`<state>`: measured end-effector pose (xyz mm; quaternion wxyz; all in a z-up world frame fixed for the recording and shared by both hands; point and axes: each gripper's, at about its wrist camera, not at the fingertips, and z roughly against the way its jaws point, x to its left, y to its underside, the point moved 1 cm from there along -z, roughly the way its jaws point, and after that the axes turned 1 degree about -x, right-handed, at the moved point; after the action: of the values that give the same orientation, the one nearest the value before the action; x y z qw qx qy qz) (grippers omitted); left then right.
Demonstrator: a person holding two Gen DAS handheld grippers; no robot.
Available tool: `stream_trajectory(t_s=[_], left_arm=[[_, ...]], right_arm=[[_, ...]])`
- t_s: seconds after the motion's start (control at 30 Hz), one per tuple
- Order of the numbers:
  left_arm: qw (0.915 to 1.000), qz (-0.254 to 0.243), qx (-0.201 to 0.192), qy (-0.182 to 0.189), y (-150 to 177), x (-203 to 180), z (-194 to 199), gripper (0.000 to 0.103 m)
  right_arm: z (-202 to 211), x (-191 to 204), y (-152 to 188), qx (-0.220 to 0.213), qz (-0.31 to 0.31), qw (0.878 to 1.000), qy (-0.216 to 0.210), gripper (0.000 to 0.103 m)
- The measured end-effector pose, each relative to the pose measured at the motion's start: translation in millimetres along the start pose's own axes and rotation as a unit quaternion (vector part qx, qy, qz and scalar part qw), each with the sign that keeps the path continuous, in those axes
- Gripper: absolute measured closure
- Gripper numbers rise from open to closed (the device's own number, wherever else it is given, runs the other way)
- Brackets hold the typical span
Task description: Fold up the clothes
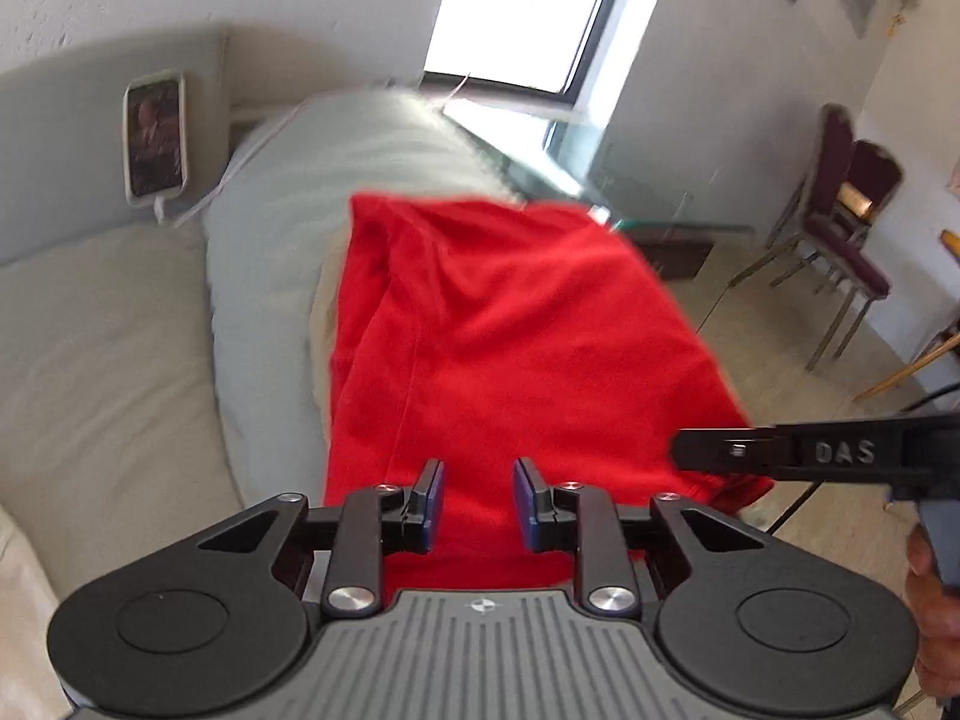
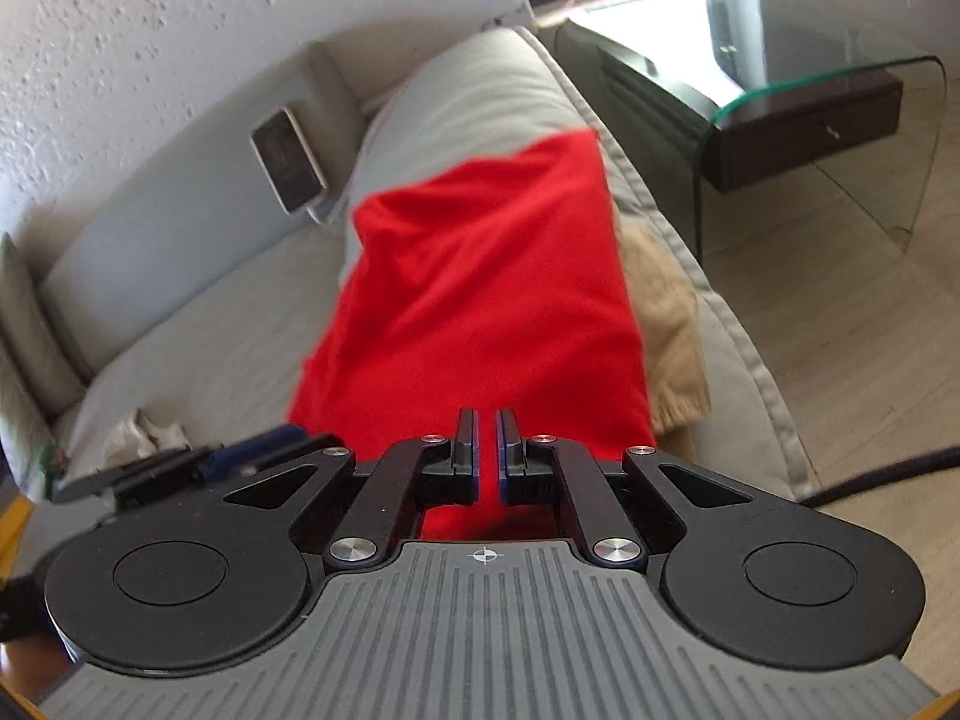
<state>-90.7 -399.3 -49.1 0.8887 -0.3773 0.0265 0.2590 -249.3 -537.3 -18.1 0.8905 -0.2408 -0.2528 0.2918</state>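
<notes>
A red garment (image 1: 510,312) (image 2: 480,276) lies draped along the grey sofa arm (image 1: 270,240) (image 2: 468,84), over a tan cloth (image 2: 672,330). My left gripper (image 1: 479,468) hovers at the near end of the red cloth with its jaws apart, the cloth showing through the gap and nothing pinched. My right gripper (image 2: 486,414) points down at the same near end, jaws almost together with only a thin slit. From the left wrist view the right gripper (image 1: 681,450) reaches in from the right over the cloth's edge. The left gripper (image 2: 180,462) shows blurred at the lower left.
A phone (image 1: 155,135) (image 2: 288,159) on a cable leans against the sofa back. A glass side table (image 2: 840,90) stands past the sofa arm, and chairs (image 1: 840,222) stand at the wall. A crumpled white thing (image 2: 147,429) lies on the seat. A hand (image 1: 936,630) holds the right gripper.
</notes>
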Motion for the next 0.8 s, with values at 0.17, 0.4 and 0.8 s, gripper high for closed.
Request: stream_trajectory(t_s=[0.17, 0.4, 0.8], left_arm=[[0.9983, 0.017, 0.035, -0.042, 5.6, 6.4, 6.0, 0.075], [0.9975, 0.008, -0.017, -0.068, -6.4, -8.4, 59.1, 0.030], [0.9898, 0.032, -0.066, -0.122, -4.7, -16.4, 110.9, 0.006]], right_arm=[[18.5, -18.8, 28.2, 0.003, -0.037, 0.997, 0.075, 0.098], [68.8, 16.3, 12.1, -0.024, -0.004, 0.996, 0.083, 0.050], [113.0, 73.8, 14.0, -0.055, 0.052, 0.989, 0.125, 0.020]])
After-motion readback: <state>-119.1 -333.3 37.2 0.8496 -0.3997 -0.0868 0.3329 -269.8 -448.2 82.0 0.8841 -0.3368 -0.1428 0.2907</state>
